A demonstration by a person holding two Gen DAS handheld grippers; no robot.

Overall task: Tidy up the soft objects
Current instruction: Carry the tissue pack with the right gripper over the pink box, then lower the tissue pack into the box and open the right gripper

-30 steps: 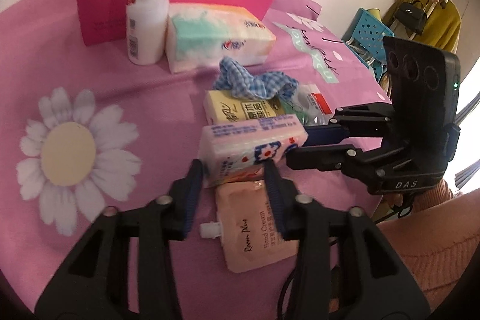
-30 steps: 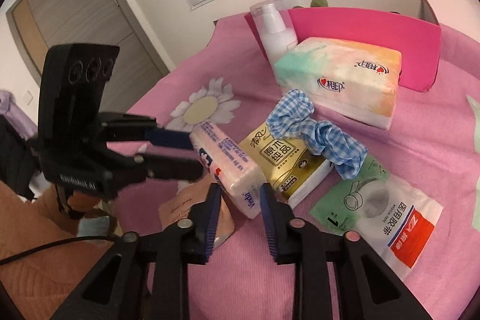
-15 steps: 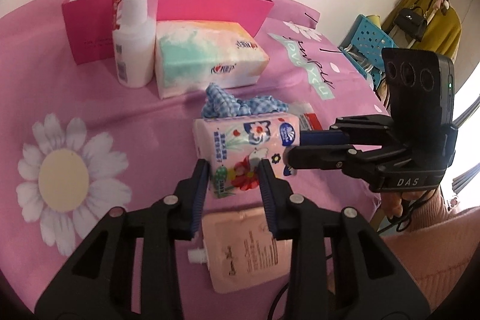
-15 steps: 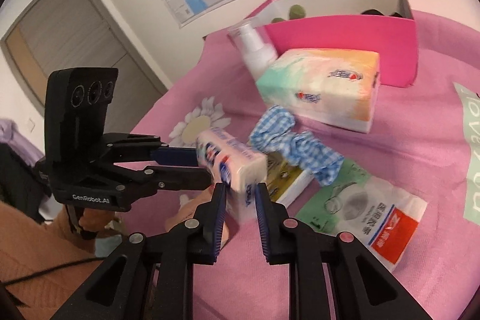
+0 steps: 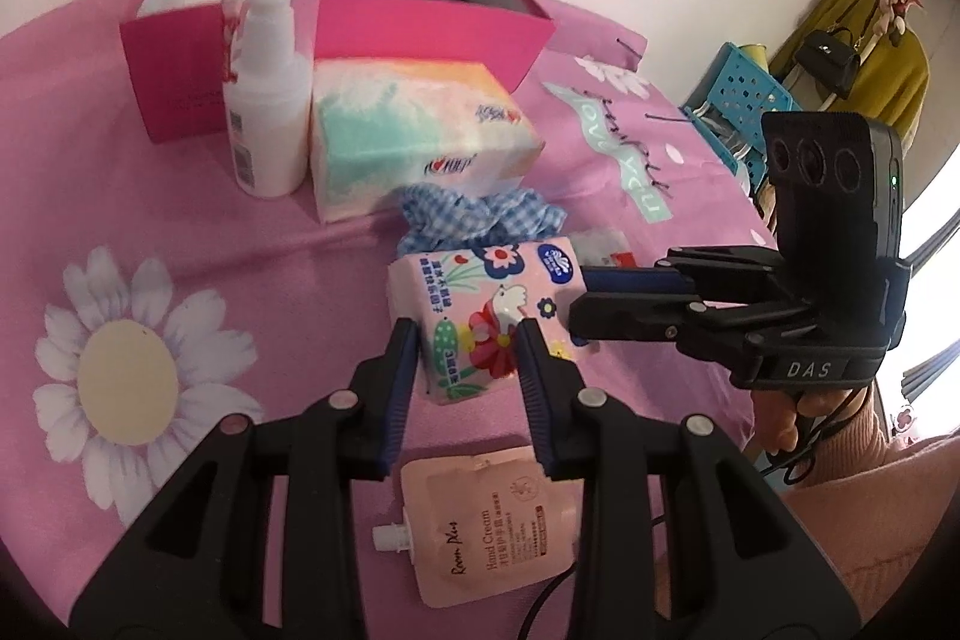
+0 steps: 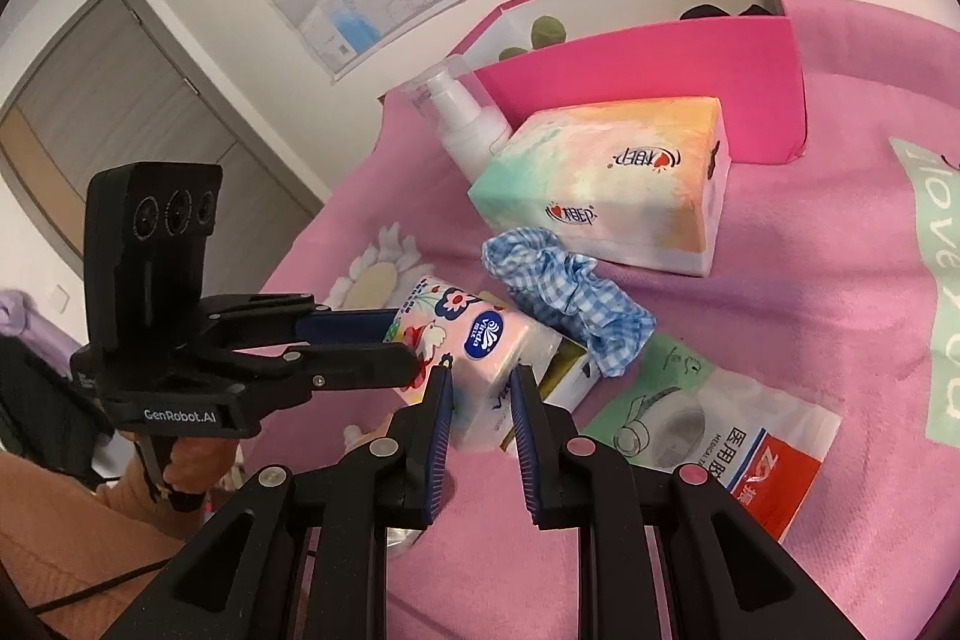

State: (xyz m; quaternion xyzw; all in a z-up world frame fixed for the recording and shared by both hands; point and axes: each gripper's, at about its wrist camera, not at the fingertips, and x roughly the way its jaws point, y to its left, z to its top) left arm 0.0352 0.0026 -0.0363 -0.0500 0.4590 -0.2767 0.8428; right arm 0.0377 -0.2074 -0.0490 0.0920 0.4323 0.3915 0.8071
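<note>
I grip one tissue pack (image 5: 489, 319) in both grippers, left (image 5: 465, 340) and right (image 6: 480, 385). Ahead, the box (image 5: 420, 34) holds little; most soft items remain outside.

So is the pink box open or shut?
Open. The pink box has no lid on; its white inner walls and a dark item inside show from both wrist views.

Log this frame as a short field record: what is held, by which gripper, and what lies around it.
held item: floral tissue pack, lifted off the bedspread
left gripper: shut on one end of the pack
right gripper: shut on the other end
under the pack: hand cream pouch
behind it: blue gingham scrunchie, large tissue pack, pump bottle
container: pink box, open, dark item inside
surface: pink bedspread
</note>
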